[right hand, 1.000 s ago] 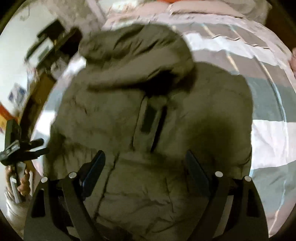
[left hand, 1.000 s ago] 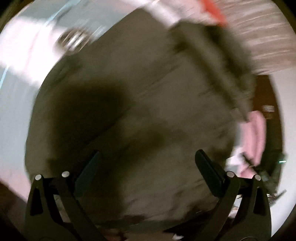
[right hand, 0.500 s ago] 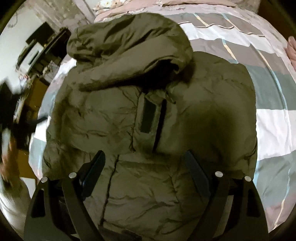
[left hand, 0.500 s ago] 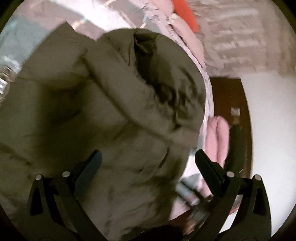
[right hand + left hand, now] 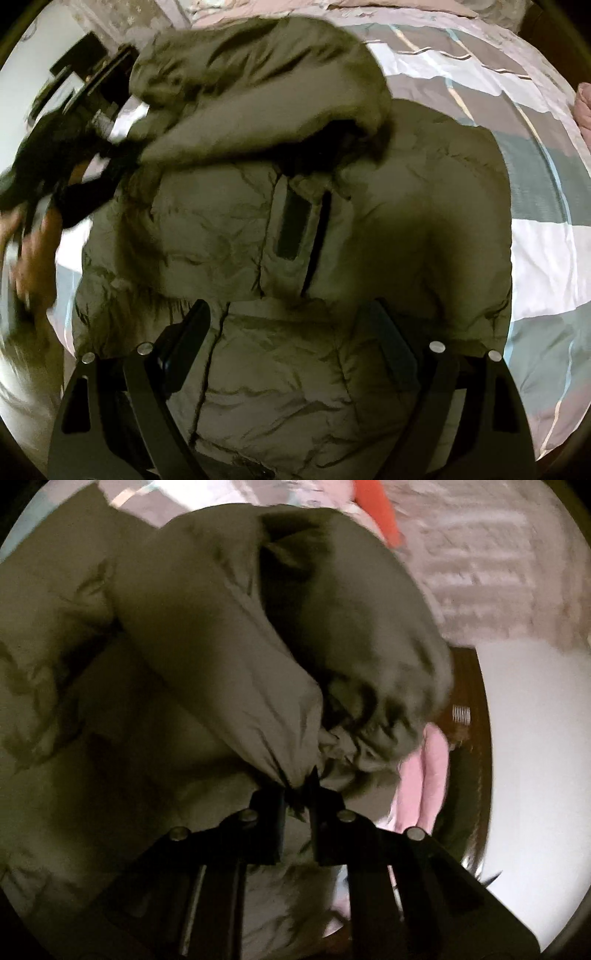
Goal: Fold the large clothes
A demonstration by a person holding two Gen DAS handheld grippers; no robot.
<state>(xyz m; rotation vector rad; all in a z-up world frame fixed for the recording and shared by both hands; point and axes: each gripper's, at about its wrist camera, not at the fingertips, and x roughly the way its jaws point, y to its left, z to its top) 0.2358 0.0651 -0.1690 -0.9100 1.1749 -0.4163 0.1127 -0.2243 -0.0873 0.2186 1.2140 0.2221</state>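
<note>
An olive-green puffer jacket (image 5: 288,280) with a hood (image 5: 258,85) lies front up on a striped bed. My left gripper (image 5: 297,792) is shut on the edge of the hood (image 5: 295,657), where the fabric bunches between its jaws. In the right wrist view the left gripper (image 5: 85,162) shows as a dark blurred shape at the hood's left side. My right gripper (image 5: 291,332) is open and empty, its jaws spread wide just above the jacket's chest, below the dark front placket (image 5: 291,225).
The bed cover (image 5: 535,206) has grey, white and teal stripes. A pink garment (image 5: 428,775) lies near the bed edge by a dark wooden frame (image 5: 476,716). A red item (image 5: 380,506) lies by the pillows. Dark furniture (image 5: 85,74) stands at the far left.
My left gripper moved in on the hood and shut on its edge; it was open before. My right gripper stayed open over the jacket's chest.
</note>
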